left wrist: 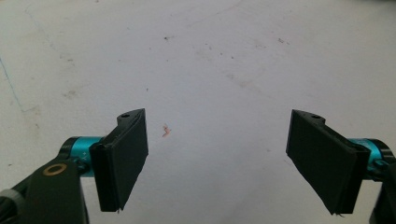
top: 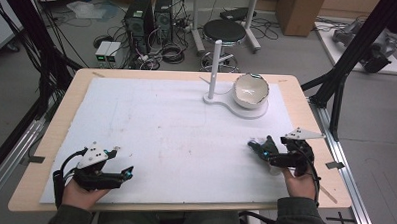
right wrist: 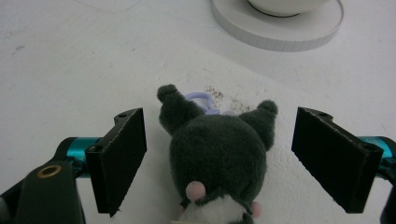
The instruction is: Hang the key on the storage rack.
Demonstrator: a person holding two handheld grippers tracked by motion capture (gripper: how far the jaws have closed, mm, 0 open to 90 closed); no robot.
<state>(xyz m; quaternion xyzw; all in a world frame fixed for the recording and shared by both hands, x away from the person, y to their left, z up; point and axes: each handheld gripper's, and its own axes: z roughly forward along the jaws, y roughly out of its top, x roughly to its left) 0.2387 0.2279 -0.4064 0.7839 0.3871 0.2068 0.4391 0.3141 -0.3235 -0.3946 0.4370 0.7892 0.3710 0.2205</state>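
Observation:
A dark grey plush toy [right wrist: 217, 149] with two ears, pink spots and a lilac ring at its head lies on the white sheet [right wrist: 70, 60]. My right gripper [right wrist: 219, 163] is open, one jaw on each side of the toy, and a gap shows between each pad and the fur. From the high view the toy [top: 261, 145] sits at the table's right, at the tip of the right gripper [top: 266, 151]. My left gripper [top: 127, 173] rests at the front left. It is open [left wrist: 217, 163] over bare sheet, with nothing between its jaws.
A white bowl [top: 251, 90] sits on a round white base [top: 246, 112] with an upright white post [top: 215, 62] at the back right of the table. The base rim [right wrist: 280, 39] lies just beyond the toy. A wooden table edge [top: 50, 137] frames the sheet.

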